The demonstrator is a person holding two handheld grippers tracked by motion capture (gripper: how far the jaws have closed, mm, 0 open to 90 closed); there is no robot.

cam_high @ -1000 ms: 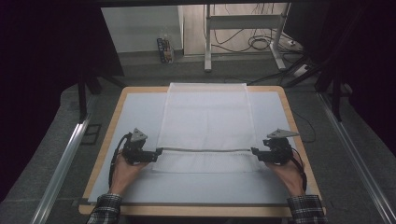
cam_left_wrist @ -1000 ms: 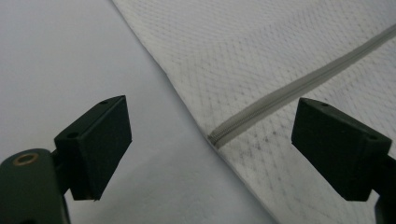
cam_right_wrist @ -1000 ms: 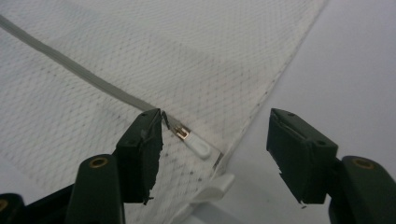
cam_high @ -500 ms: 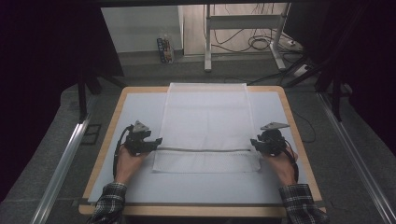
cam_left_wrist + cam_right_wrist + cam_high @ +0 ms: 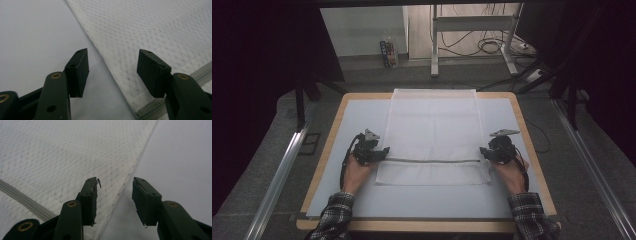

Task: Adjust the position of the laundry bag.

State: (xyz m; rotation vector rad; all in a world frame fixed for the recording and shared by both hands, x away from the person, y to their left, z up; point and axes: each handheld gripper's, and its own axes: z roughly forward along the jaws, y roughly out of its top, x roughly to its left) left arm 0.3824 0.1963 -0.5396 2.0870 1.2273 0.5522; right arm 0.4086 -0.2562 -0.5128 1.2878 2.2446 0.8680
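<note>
Jaws of both grippers straddle the mesh bag's [image 5: 433,135] side edges, parted.

Left tool [image 5: 112,72] jaws apart, straddling mesh bag [image 5: 155,32] edge w/ zipper [image 5: 150,111].

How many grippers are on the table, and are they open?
2. The left gripper sits at the mesh bag's left edge, the right gripper at its right edge; both open, holding nothing.

mesh bag [image 5: 155,32]: cut off by top, right edges; zipper [image 5: 22,195]: runs off left edge
</note>
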